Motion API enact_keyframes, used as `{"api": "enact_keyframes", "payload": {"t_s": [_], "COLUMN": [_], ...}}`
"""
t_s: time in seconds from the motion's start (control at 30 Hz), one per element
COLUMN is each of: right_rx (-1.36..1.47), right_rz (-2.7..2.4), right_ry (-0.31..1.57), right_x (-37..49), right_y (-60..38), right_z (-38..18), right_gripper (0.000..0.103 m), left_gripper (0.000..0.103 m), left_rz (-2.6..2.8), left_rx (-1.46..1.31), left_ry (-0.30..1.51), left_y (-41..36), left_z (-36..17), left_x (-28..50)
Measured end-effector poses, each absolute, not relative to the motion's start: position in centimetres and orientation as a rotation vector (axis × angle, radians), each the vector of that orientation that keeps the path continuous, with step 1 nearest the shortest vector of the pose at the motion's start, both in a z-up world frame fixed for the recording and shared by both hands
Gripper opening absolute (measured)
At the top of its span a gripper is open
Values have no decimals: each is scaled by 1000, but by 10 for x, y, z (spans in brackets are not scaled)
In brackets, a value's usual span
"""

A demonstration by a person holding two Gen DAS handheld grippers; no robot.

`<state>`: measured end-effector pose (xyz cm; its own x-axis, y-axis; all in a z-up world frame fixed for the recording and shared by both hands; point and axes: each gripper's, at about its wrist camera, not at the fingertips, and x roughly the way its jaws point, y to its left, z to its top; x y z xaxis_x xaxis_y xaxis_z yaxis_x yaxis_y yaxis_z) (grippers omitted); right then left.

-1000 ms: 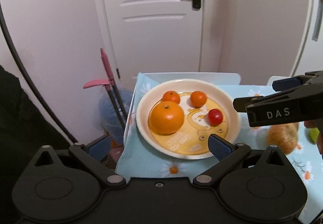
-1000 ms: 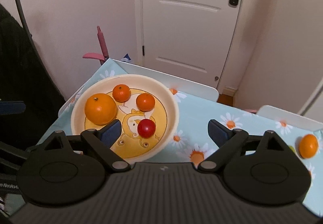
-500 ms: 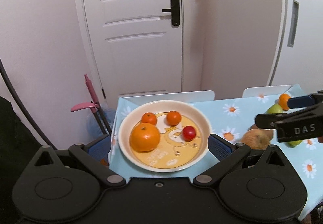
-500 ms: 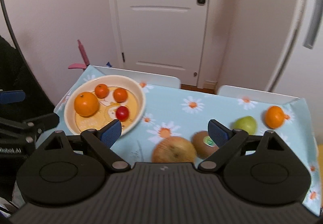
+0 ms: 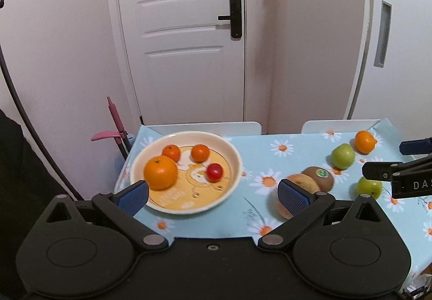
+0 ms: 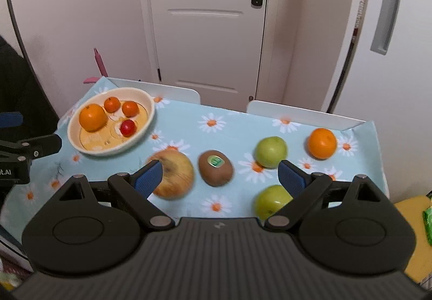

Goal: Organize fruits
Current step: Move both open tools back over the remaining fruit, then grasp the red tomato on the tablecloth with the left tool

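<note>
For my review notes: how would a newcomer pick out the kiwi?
Start at the daisy-print tablecloth, right of the cream plate. Among the loose fruit, the kiwi lies between the yellowish apple and a green apple. It alone is brown and carries a green sticker.

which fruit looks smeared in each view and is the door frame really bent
Right wrist view: the yellowish apple looks motion-smeared, the kiwi slightly. Left wrist view: that apple is soft too. The door frame's curve is fisheye distortion.
</note>
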<state>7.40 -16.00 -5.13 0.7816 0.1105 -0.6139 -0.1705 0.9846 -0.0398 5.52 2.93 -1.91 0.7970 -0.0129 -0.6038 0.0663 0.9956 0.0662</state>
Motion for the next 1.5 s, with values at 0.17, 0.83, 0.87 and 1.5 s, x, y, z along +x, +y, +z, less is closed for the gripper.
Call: {"api": "enact_keyframes", "payload": {"t_s": [0.17,0.83,0.87,1.5], "right_rx": [-138,-115,-111,-84], "right_rz": [184,246,246,260], "right_ry": [662,695,697,720], "right_x": [69,94,96,116], "right_y": [-187,-248,-250,-247], "right_z": [-63,-140,-143,-158], "right_gripper": [103,103,103,99], "left_gripper": [103,71,68,40], "left_rz": [-13,22,19,-10], "left_rx": [80,100,97,61], "left_ry": [655,741,743,781], "left_y": [1,-70,-70,-71], "left_z": [-29,-128,-132,-148], "left_x": [42,52,54,55]}}
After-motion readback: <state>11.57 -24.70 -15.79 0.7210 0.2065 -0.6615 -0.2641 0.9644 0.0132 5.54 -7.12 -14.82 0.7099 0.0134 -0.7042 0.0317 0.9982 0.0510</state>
